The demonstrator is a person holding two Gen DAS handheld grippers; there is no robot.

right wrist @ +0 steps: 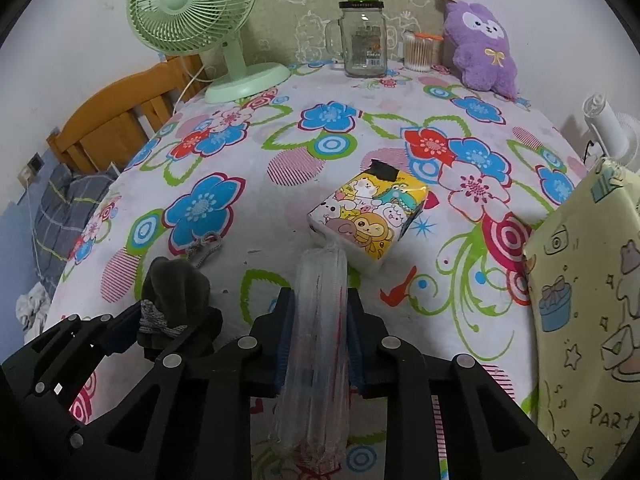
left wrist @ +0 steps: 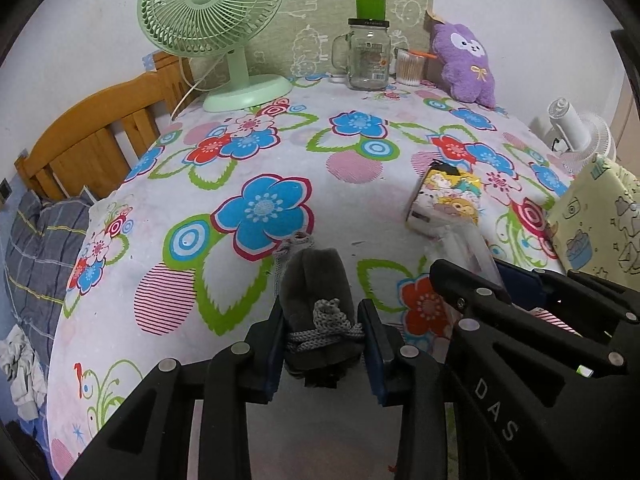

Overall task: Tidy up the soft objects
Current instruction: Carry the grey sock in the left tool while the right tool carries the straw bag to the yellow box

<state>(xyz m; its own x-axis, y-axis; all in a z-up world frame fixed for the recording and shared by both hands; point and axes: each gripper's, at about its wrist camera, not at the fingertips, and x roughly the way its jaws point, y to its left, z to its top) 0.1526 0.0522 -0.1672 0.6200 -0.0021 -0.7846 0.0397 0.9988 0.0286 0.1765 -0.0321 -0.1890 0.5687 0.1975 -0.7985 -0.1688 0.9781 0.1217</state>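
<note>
My left gripper (left wrist: 322, 342) is shut on a dark grey drawstring pouch (left wrist: 316, 292) with a grey cord, held just above the flowered tablecloth (left wrist: 248, 152). My right gripper (right wrist: 320, 328) is shut on a clear plastic packet (right wrist: 320, 320) with red inside. The two grippers are side by side, the left one showing in the right wrist view (right wrist: 132, 332) with the pouch (right wrist: 176, 284). A cartoon-printed tissue pack (right wrist: 366, 216) lies just beyond the packet. A purple plush toy (right wrist: 482, 48) leans at the back right.
A green desk fan (right wrist: 200, 20), a glass mug jar (right wrist: 364, 40) and a cotton-swab cup (right wrist: 418, 52) stand along the back. A yellow printed gift bag (right wrist: 588, 292) stands at the right edge. A wooden bed frame (left wrist: 92, 136) is to the left.
</note>
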